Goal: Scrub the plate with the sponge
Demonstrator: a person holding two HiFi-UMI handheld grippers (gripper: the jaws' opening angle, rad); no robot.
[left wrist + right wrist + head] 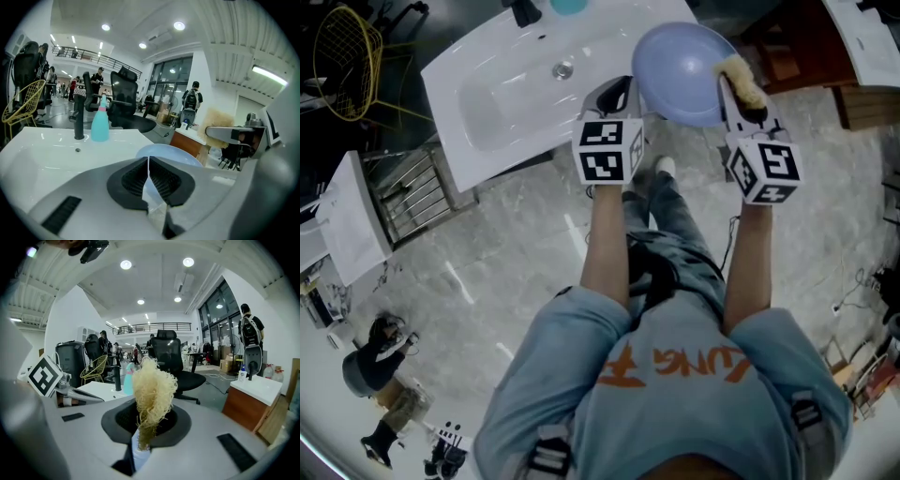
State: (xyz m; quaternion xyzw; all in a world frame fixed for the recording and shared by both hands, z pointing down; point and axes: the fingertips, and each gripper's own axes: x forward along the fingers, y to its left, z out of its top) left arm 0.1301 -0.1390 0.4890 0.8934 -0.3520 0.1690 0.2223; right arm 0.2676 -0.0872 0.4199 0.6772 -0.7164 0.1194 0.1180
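Open floor [516, 272] on every side below, grey and glossy, with room to swing left and right of both arms. At top left, a white sink [478, 112], set slantwise, far edge cropped by the top border. Held in the air just off the sink's near right corner, clear of the basin: a pale blue plate [680, 70]. Gripped at its left rim by the left tongs [623, 94], clamped fully shut on the thin edge. Opposite, the right tongs [737, 94], closed on a straw-coloured sponge [742, 77] lying over the plate's right rim; contact there hard to judge. Largely hidden behind the sponge's fibres in the right gripper view: the pad faces. Cropped in the head view and plain only in the left gripper view, a teal bottle [100, 124] and a black faucet [78, 119] at the sink's back edge.
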